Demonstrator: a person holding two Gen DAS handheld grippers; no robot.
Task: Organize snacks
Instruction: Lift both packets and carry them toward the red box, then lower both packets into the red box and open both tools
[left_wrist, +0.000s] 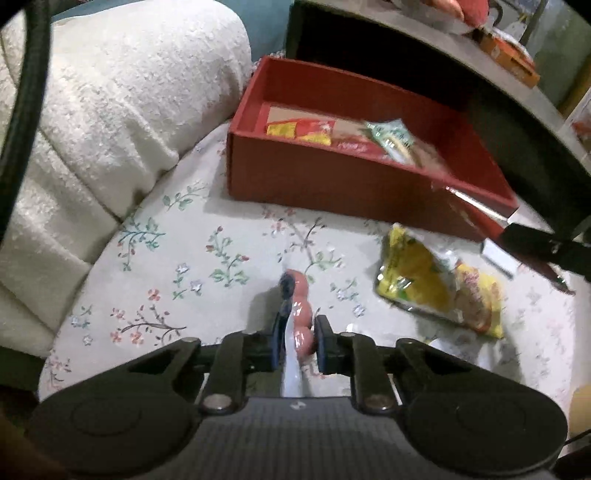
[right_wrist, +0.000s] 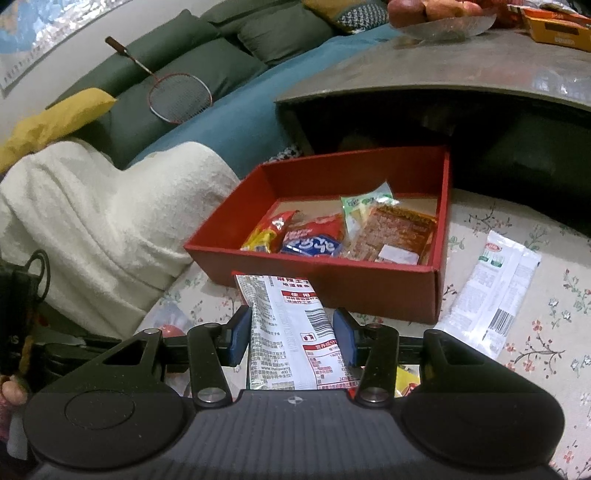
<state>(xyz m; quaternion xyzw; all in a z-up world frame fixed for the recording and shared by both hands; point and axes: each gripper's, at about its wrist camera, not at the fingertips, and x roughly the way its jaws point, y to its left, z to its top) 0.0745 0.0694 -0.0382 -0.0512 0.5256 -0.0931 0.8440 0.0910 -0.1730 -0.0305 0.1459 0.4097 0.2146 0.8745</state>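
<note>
Left tool (left_wrist: 297, 338) pinches a small sausage pack (left_wrist: 301, 314) between its pads, just above the flowered cloth (left_wrist: 207, 266). Right tool (right_wrist: 291, 338) grips a white printed snack packet (right_wrist: 284, 321) by its sides, the packet's far end at the near wall of the red box (right_wrist: 332, 284). In the left view the box sits at one o'clock, with a yellow snack bag (left_wrist: 436, 286) at three o'clock beside it. Several packets lie inside the box.

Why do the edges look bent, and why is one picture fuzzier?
Both views use fisheye lenses, so the grey table edge bows. The left wrist view is smeared: the red box and yellow packet look soft. The right wrist view is sharp; print on the white packet reads clearly.
</note>
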